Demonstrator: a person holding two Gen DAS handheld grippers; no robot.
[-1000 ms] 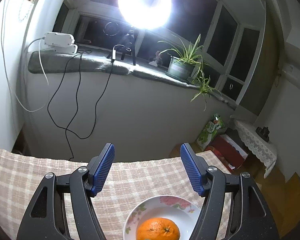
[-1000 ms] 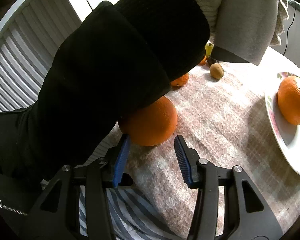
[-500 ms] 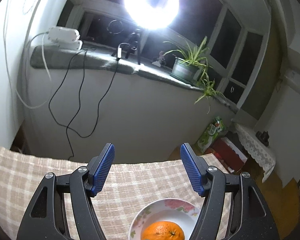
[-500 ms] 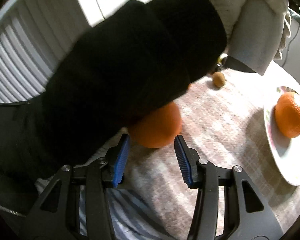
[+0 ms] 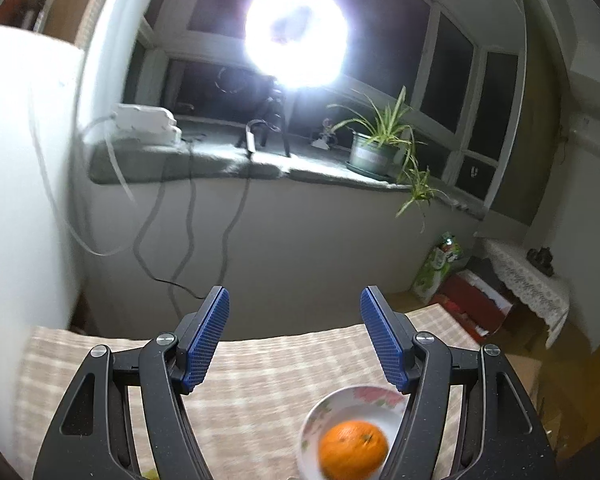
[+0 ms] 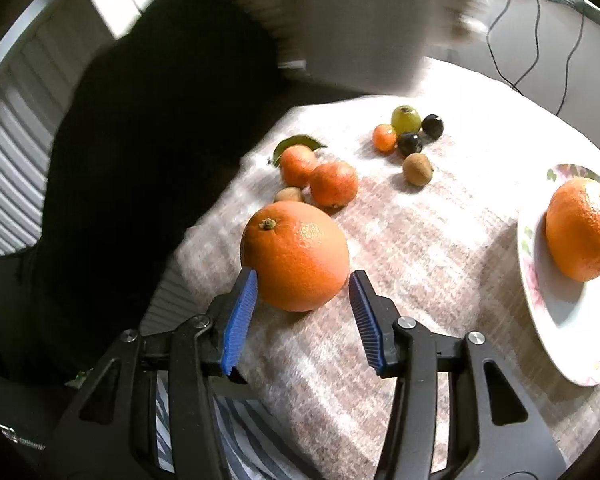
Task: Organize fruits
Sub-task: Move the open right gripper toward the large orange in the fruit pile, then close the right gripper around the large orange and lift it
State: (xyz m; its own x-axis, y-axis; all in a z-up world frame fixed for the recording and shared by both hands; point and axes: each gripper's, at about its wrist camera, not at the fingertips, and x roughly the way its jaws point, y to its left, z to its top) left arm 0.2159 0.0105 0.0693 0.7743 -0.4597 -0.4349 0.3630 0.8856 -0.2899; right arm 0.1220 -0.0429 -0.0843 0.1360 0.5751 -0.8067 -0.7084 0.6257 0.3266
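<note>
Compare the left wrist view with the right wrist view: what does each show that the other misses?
Left only: ring light, potted plant on the sill, open left claw.
Right only: large orange between the open right claw pads, small fruits, dark sleeve.
Both: plate holding an orange, checked tablecloth.

Large orange [image 6: 296,254] on checked cloth (stem up), another orange [image 6: 582,229] on plate [image 6: 556,312].

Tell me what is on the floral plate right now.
One orange sits on the floral plate, toward its far side; the rest of the visible plate is bare white. The right wrist view cuts off the plate's right edge, and the left gripper covers part of it.
</note>
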